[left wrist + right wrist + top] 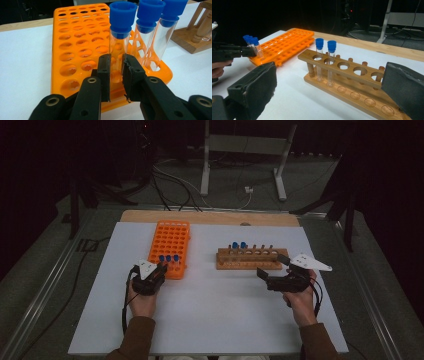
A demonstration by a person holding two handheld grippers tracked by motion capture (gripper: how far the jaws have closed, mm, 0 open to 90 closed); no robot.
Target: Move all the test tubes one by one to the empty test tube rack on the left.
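An orange tube rack [172, 237] lies left of centre with three blue-capped clear tubes standing in its near row. My left gripper [161, 269] is at that row, shut on the leftmost tube [120, 37], its jaws [116, 75] pinching the glass low down; the two other tubes [150, 30] stand just to the right. A wooden rack [250, 265] to the right holds two blue-capped tubes [325, 60] at its left end. My right gripper [271, 266] hovers just in front of the wooden rack [347, 72], open wide with nothing between its pads [259, 82].
The white board [210, 305] rests on a wooden tabletop [210, 216]. Most holes of the orange rack [75, 45] and several holes of the wooden rack stand free. Cables and a metal stand [205, 170] lie on the floor beyond the table.
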